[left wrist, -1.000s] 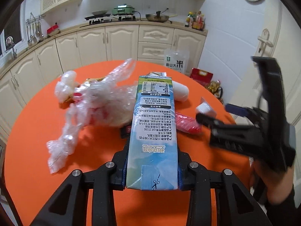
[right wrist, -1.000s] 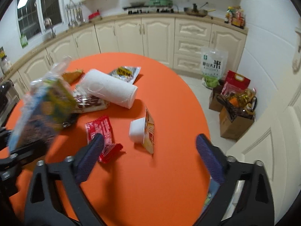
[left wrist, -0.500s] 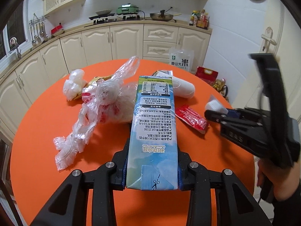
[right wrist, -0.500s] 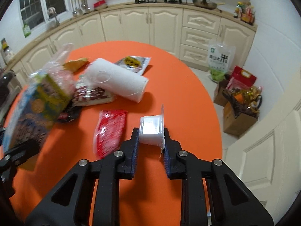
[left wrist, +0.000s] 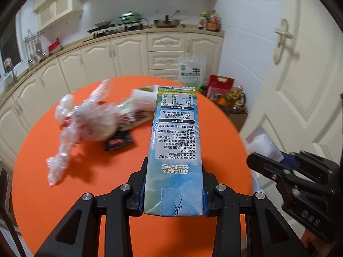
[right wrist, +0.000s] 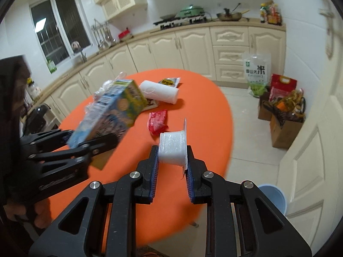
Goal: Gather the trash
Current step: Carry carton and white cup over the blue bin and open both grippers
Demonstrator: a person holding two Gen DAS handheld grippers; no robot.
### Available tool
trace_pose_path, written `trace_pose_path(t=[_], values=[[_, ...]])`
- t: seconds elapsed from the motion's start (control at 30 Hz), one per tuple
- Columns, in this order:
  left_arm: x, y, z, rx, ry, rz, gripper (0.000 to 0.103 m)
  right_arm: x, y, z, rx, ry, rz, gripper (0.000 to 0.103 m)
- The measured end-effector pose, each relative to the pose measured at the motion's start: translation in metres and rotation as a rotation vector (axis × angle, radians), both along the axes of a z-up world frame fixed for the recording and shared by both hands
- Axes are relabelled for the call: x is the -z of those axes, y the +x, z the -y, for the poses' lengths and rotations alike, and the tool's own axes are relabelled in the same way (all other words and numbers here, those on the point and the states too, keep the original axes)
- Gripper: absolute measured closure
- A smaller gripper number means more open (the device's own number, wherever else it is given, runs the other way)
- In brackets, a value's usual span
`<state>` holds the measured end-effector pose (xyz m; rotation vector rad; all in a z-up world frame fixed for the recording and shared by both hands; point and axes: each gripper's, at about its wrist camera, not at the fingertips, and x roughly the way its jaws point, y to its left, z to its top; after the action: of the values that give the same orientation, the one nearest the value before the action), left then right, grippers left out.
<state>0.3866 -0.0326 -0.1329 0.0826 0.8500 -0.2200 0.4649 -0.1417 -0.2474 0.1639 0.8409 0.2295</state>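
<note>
My left gripper (left wrist: 173, 184) is shut on a blue and white milk carton (left wrist: 175, 141), held above the orange round table (left wrist: 64, 192). In the right wrist view the carton (right wrist: 111, 111) tilts up at the left. My right gripper (right wrist: 172, 160) is shut on a small white plastic cup (right wrist: 172, 150) with a peeled lid, lifted near the table's right edge. The left wrist view shows that cup (left wrist: 262, 144) past the rim. A crumpled clear plastic bag (left wrist: 85, 124), a red wrapper (right wrist: 157, 120), a dark wrapper (left wrist: 118, 142) and a yellow-black packet (right wrist: 169, 81) lie on the table.
A white paper roll (right wrist: 159, 92) lies at the far side of the table. A light blue bin (right wrist: 273, 197) stands on the floor by a white door at the lower right. Bags and boxes (right wrist: 280, 107) crowd the floor by the cream cabinets.
The right gripper closed on the white cup and lifted it off the table toward the right edge. The left gripper rose and drew back to the right with the carton.
</note>
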Motion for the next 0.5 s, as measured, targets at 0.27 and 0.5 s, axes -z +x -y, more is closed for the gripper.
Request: trace_pose_path(t=[0.27, 0.5], values=[[0.009, -0.004, 0.111, 0.155, 0.041, -0.017, 0.069, -0.006, -0.06, 0.093, 0.15, -0.019, 0.01, 0.081], [0.038, 0.012, 0.211, 0.28, 0.105, -0.069, 0.069, 0.006, -0.093, 0.164, 0.266, -0.051, -0.016, 0.081]])
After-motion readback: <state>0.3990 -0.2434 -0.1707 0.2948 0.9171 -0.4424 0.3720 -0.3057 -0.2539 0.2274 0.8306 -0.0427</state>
